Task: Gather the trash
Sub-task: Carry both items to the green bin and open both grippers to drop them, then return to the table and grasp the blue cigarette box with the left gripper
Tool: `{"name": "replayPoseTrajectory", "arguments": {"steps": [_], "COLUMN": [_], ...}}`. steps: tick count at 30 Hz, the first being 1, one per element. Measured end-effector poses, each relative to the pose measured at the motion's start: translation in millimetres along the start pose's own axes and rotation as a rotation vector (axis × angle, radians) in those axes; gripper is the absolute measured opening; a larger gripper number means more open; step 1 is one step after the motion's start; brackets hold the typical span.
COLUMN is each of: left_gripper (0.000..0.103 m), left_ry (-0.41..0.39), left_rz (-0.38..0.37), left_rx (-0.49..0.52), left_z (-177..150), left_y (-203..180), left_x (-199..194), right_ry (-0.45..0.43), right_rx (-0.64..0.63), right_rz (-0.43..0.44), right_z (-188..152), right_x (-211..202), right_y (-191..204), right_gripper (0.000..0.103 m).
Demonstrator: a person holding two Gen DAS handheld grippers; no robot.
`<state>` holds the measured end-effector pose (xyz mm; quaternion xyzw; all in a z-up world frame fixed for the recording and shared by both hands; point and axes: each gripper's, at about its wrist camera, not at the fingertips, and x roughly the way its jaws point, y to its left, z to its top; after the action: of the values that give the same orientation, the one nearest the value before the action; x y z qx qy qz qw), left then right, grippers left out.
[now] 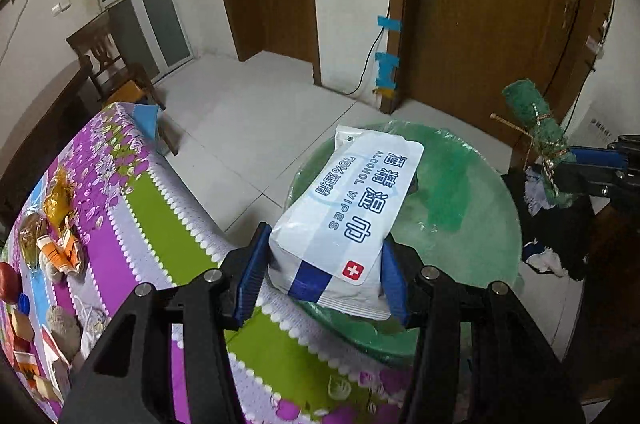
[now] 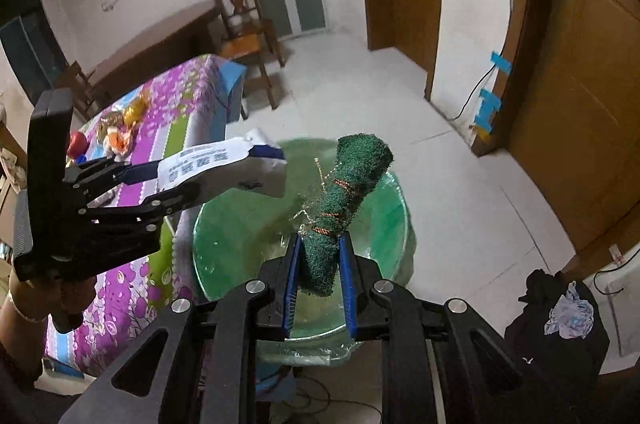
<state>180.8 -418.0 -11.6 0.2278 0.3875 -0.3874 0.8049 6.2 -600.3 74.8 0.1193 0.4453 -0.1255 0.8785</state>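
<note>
Left gripper [image 1: 324, 276] clamps the wipes pack [image 1: 348, 208] mid-frame – right gripper [image 2: 320, 284] pinches the green roll [image 2: 344, 208] over the green bin [image 2: 376, 236].

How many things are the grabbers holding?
2: the wipes pack in the left gripper, the green roll in the right gripper, both over the green bin.

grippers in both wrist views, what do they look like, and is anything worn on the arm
Both are matte black linkage frames with round silver pivot bolts and flat blue ribbed pads on the fingers. The left gripper and right gripper match in build. In the right wrist view the left one has a black ridged handle block, and the wrist holding it wears a thin light bangle.
</note>
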Motion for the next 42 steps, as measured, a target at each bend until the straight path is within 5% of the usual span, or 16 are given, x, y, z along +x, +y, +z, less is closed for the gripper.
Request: {"name": "replayPoseTrajectory", "arguments": {"steps": [7, 10, 11, 22, 32, 36, 42], "left_gripper": [0.053, 0.077, 0.079, 0.080, 0.080, 0.083, 0.083], "left_ry": [0.046, 0.075, 0.058, 0.014, -0.013, -0.060, -0.150], "left_rz": [-0.001, 0.022, 0.048, 0.091, 0.122, 0.136, 0.198], "left_rx": [0.001, 0.008, -0.003, -0.111, -0.111, -0.106, -0.091], "left_z": [5.3, 9.6, 9.5, -8.5, -36.5, -67.1, -129.6], "left_y": [-0.2, 0.7, 3.5, 42.4, 43.2, 41.8, 57.6], "left_x": [18.2, 26.6, 24.3, -8.5, -25.9, -41.8, -76.7], "right_ry": [0.109, 0.135, 0.116, 0.079, 0.081, 0.000, -0.269], "right_rx": [-0.035, -0.058, -0.059, -0.023, -0.023, -0.011, -0.006], "right_rz": [-0.016, -0.048, -0.060, -0.070, -0.092, -0.081, -0.024], "right_z": [7.6, 10.5, 11.8, 9.6, -20.3, -42.5, -92.4], "right_x": [48.9, 69.0, 72.9, 70.5, 65.7, 53.7, 21.9], "right_y": [19.3, 28.3, 30.2, 25.0, 32.2, 50.0, 111.2], "right_gripper": [0.023, 0.064, 0.066, 0.060, 0.053, 0.053, 0.053]}}
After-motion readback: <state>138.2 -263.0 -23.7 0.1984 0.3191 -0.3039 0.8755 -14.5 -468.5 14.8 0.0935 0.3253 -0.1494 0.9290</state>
